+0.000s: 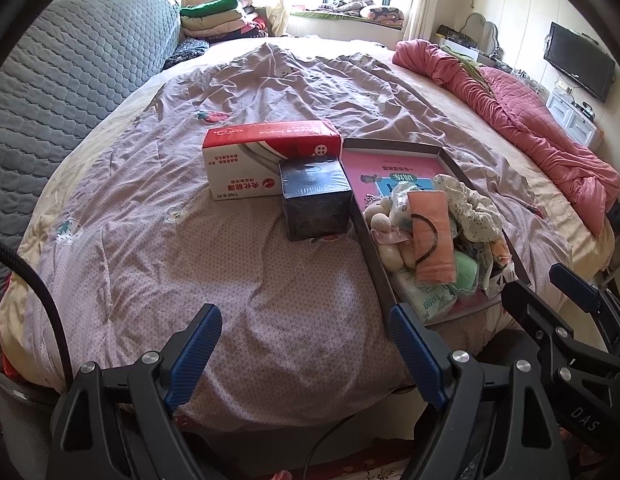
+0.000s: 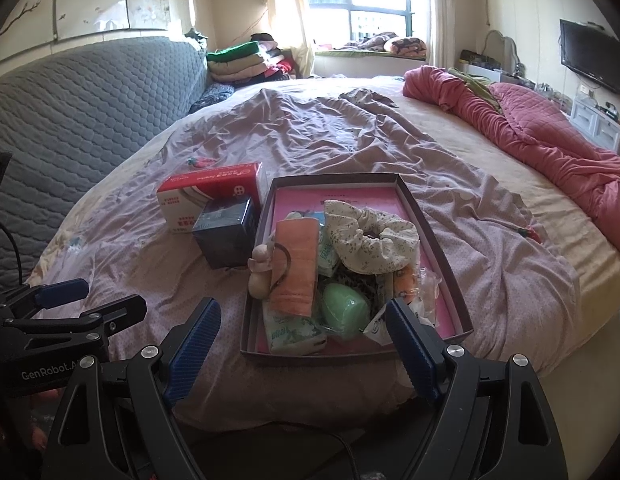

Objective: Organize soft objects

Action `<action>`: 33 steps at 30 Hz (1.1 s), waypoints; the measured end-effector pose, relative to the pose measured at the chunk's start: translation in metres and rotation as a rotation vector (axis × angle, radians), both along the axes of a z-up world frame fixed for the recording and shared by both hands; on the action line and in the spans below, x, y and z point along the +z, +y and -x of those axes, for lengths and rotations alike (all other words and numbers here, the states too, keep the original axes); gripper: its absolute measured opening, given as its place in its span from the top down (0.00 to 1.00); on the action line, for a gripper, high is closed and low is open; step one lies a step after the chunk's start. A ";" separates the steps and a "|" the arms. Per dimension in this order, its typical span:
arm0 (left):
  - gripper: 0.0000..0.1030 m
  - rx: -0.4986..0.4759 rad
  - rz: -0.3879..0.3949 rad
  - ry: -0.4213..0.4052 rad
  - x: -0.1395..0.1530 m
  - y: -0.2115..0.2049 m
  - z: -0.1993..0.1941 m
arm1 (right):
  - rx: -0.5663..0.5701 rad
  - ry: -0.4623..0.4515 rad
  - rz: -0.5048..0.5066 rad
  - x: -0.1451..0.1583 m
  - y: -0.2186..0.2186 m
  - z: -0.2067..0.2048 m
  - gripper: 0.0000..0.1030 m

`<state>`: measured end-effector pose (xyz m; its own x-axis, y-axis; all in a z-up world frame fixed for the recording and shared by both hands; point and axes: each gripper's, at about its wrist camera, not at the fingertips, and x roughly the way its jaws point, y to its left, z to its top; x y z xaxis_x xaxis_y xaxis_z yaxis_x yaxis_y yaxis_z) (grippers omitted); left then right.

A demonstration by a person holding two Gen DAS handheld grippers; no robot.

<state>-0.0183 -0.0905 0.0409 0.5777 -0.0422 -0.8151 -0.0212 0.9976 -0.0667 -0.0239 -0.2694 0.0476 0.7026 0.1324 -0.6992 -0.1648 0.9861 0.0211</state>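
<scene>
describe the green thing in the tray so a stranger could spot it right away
On the bed lies a shallow dark-rimmed tray piled with soft items. At its near end, right of the orange towel, sits the green ball: the only smooth, rounded, mint-green piece there.

A shallow cardboard tray [image 2: 425, 216] with dark walls and a pink floor lies flat on the bed. Its soft things are heaped toward the six o'clock end. A folded orange towel [image 2: 294, 268] lies on top at nine o'clock, a thin black hair tie [image 2: 284, 258] looped on it. A cream floral scrunchie [image 2: 369, 240] sits at twelve o'clock, a green sponge [image 2: 343, 312] at six, a tissue pack [image 2: 290, 334] at seven, and a small plush toy [image 2: 260, 272] leans on the nine o'clock wall.
</scene>
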 end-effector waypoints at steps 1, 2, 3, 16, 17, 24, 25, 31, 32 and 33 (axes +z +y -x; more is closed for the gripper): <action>0.17 0.000 0.000 0.000 0.000 0.000 0.000 | 0.000 0.000 0.000 0.000 0.000 0.000 0.17; 0.17 0.000 0.000 -0.001 0.000 0.000 0.000 | 0.000 -0.001 -0.001 0.000 0.000 0.000 0.17; 0.17 0.001 -0.001 -0.001 0.000 0.000 0.000 | -0.001 -0.001 -0.001 -0.001 0.000 0.000 0.17; 0.17 0.007 -0.010 0.005 -0.002 0.002 0.000 | -0.001 -0.001 -0.001 0.000 0.000 0.000 0.17; 0.17 0.007 -0.008 0.004 -0.002 0.002 0.000 | 0.000 -0.002 -0.001 0.000 0.000 0.000 0.17; 0.17 0.007 -0.010 0.006 -0.002 0.003 0.000 | -0.001 -0.001 -0.001 0.000 0.000 0.001 0.17; 0.17 0.007 -0.010 0.006 -0.003 0.003 0.000 | -0.001 0.001 -0.001 0.000 0.000 0.001 0.17; 0.17 0.007 -0.010 0.009 -0.003 0.003 0.000 | -0.002 0.000 -0.001 0.000 0.000 0.001 0.17; 0.17 0.008 -0.010 0.011 -0.004 0.004 0.000 | -0.002 -0.001 -0.001 0.000 0.000 0.001 0.17; 0.17 0.008 -0.011 0.012 -0.005 0.005 0.000 | -0.002 -0.001 -0.002 0.000 -0.001 0.001 0.17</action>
<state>-0.0186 -0.0852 0.0361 0.5681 -0.0285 -0.8225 -0.0301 0.9980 -0.0553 -0.0245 -0.2701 0.0474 0.7035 0.1320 -0.6983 -0.1628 0.9864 0.0225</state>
